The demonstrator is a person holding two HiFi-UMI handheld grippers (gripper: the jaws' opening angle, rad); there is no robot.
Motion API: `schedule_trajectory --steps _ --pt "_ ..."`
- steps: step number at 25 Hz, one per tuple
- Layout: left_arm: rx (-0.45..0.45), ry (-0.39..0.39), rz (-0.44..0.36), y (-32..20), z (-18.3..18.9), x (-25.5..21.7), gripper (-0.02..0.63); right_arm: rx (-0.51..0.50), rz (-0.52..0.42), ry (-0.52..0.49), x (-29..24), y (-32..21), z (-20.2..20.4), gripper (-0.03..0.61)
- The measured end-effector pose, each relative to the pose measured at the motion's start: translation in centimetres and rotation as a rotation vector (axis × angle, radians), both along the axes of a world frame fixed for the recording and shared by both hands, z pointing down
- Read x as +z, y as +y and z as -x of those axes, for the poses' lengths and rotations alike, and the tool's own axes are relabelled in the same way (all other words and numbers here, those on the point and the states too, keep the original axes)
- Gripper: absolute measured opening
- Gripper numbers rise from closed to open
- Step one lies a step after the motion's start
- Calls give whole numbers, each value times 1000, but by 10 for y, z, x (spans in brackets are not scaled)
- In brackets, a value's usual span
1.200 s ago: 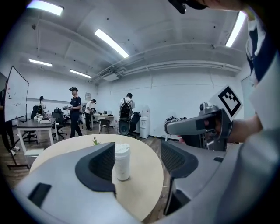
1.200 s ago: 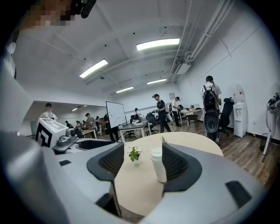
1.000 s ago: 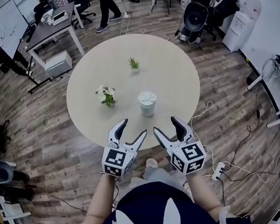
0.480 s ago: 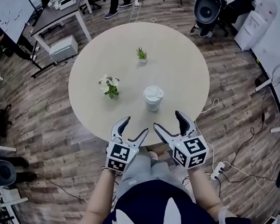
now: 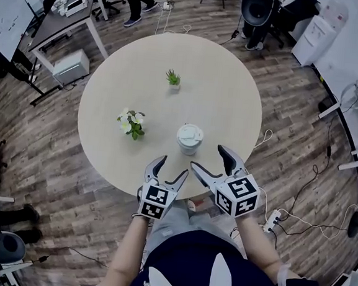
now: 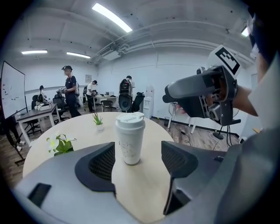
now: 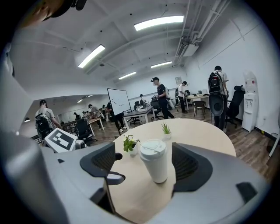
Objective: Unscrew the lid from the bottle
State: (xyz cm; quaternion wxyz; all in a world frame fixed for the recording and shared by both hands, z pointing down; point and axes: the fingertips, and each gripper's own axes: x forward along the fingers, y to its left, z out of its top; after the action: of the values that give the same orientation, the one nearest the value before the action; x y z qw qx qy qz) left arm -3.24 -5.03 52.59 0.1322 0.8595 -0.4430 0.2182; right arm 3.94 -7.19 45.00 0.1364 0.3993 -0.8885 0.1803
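Bottle (image 6: 130, 146), prob. light, stiff & slick: left gripper (image 5: 171, 165) shd clamp its body, right gripper (image 5: 209, 157) its lid (image 6: 130, 119); both jaws apart, empty, right's just spread wider.

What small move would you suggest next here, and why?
I'd probably ease the left gripper forward until its open jaws straddle the bottle. The bottle stands upright on the table with its lid on, ahead of the jaws and untouched, so it likely needs steadying before any twisting.
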Motion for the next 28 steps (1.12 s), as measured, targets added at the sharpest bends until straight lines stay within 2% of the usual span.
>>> schedule_trajectory --steps 6,16,21,28 --pt "-1 -27 18 -27 -4 21 321 -39 19 52 11 -25 7 393" --pt "54 -41 71 -52 -18 48 321 -94 77 96 32 -55 28 410" --pt "61 -49 79 -62 -24 60 321 -123 71 175 48 -63 36 428" --pt "80 -62 82 -71 -36 75 321 -143 85 231 65 -71 44 425"
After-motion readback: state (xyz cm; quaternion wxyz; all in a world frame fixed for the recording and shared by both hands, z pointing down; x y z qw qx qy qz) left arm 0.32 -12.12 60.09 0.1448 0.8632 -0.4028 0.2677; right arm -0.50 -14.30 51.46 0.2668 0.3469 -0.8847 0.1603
